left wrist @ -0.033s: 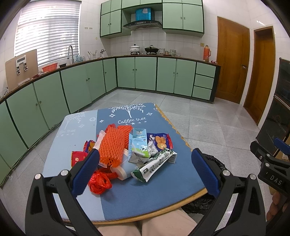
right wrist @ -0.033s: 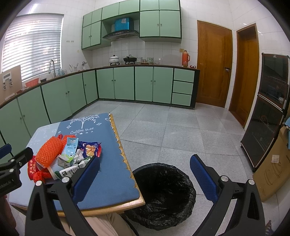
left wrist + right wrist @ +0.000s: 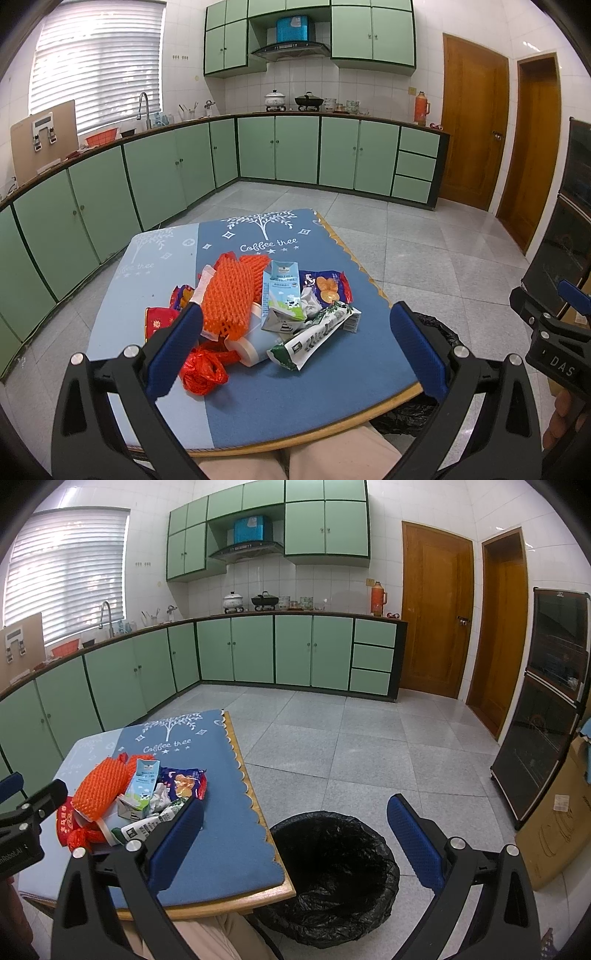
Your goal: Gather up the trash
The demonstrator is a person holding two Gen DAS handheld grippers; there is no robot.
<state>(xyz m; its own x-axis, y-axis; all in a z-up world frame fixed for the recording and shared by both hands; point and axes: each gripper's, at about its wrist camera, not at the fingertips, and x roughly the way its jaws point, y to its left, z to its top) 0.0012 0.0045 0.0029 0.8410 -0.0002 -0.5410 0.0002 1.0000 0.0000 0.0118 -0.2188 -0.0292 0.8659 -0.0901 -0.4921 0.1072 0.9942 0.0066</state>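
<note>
Pile of trash lying near the middle of the low wooden table covered by a blue printed mat, well apart from every edge. Black-lined round trash bin standing on the tiled floor just beside the table's right edge.

Left gripper: blue-padded fingers spread wide, empty, hovering over the near side of the pile. Right gripper: likewise spread wide, empty, hovering over the bin's near rim.

Handling, judged from appearance:

1. Orange foam mesh fruit sleeve: very light, soft, compressible. Pinch across the narrow width; open cells likely to grip the pads well.
2. Blue-and-white flattened milk carton: light, semi-stiff, possibly slick. Take by the upper flat edge, clear of neighbouring wrappers.
3. Green-and-white long foil wrapper: light, crinkly, slippery. Pinch at mid-length, where the film bunches.
4. Red crumpled plastic bag: featherweight, limp. Pinch the bulk of the wad, not a loose corner.
5. Dark blue snack packet printed with biscuits: flat and thin; slide 1 finger under an edge.

Nothing fragile apparent. Overlapping items likely to drag one another when lifted.
</note>
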